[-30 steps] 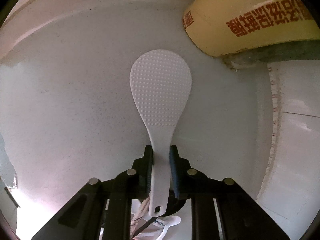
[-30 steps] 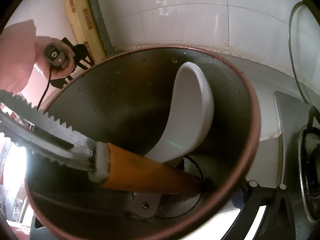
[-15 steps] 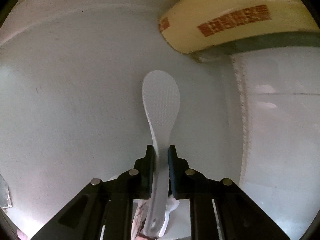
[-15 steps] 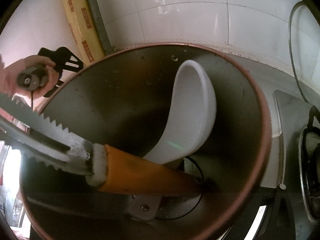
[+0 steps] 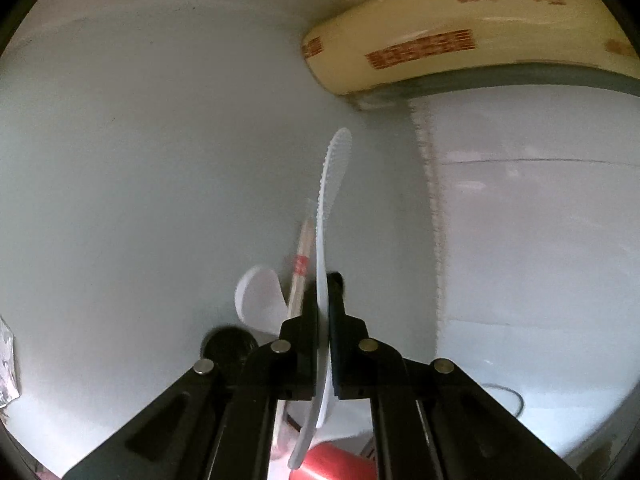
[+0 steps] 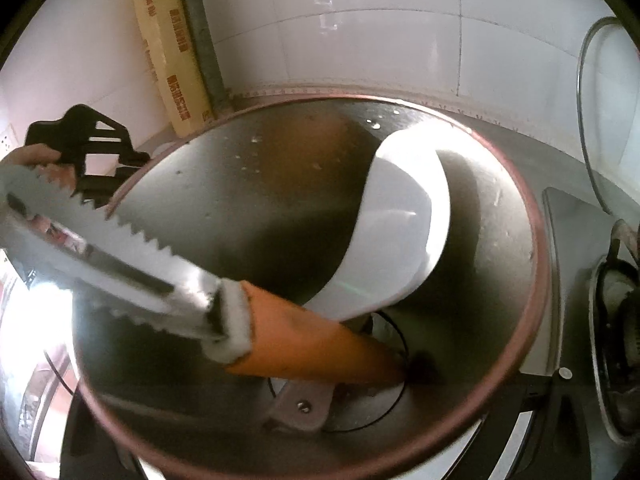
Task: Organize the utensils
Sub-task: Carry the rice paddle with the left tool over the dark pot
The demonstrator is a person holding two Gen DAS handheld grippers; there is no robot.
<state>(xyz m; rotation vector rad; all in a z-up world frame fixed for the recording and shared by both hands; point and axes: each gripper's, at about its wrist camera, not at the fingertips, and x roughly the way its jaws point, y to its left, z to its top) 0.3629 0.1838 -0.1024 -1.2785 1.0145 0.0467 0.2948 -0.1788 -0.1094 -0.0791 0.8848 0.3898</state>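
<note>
1. In the left wrist view, the left gripper (image 5: pixel 323 280) sits low in the centre of the frame, its black jaws pressed together on the handle of a white rice paddle (image 5: pixel 330 208).
2. The paddle stands edge-on, its dimpled blade rising toward the middle of the frame and its handle end dropping below the jaws.
3. Just left of the paddle, a pair of chopsticks (image 5: pixel 299 276) and a white spoon (image 5: pixel 258 300) show behind the left finger.
4. A cream-yellow box (image 5: pixel 460 40) with red print fills the upper right.
5. In the right wrist view, a metal bowl (image 6: pixel 532 264) with a reddish rim fills most of the frame.
6. Inside it lie a large white ladle (image 6: pixel 400 240), right of centre, and serrated tongs (image 6: pixel 120 256) with an orange handle, running from centre left to lower centre.
7. The right gripper is hidden under the bowl; whether its fingers are closed or apart cannot be told.
</note>
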